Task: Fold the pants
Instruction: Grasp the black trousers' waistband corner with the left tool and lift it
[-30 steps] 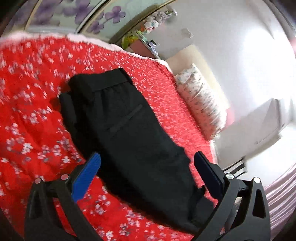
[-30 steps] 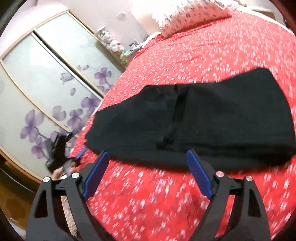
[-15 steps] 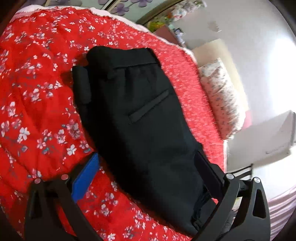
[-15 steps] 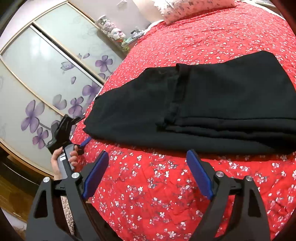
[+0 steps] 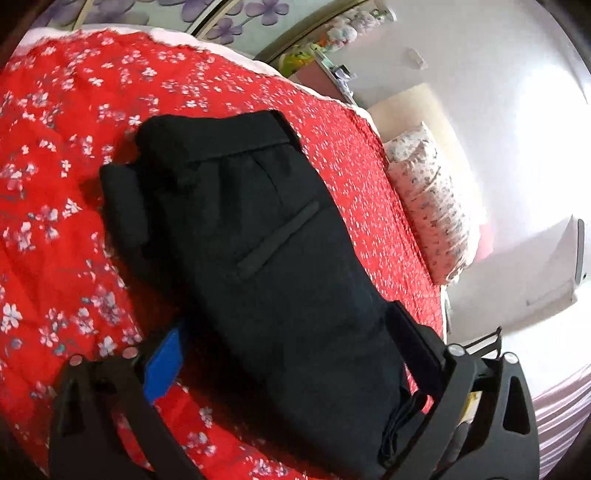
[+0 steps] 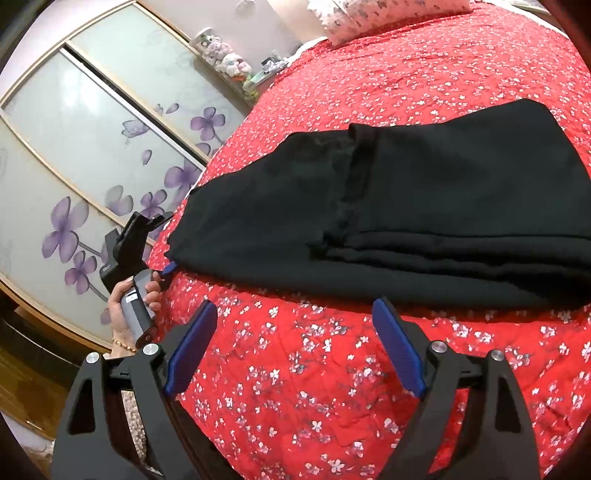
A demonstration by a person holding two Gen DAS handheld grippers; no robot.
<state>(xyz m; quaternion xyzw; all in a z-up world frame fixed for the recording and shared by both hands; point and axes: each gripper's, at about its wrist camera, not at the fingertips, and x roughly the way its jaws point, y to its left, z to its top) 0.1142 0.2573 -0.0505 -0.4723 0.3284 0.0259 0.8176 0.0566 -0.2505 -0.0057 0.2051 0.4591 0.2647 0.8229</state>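
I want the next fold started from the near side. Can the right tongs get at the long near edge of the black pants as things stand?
Probably yes: the right tongs stand open over bare red floral bedspread, and nothing lies between them and the folded black fabric pants.

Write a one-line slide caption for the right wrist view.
Open right tool hovers over the red floral bedspread before half-folded black pants; left tool reaches their far end.

pants (image 6: 424, 206) lie on the bedspread (image 6: 332, 369), pillow (image 6: 384, 14) behind them.

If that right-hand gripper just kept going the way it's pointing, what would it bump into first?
Probably the red flowered bedspread: the open right gripper points down at bare cover, just short of the folded black pants. Depth is hard to judge, so it might reach their near edge.
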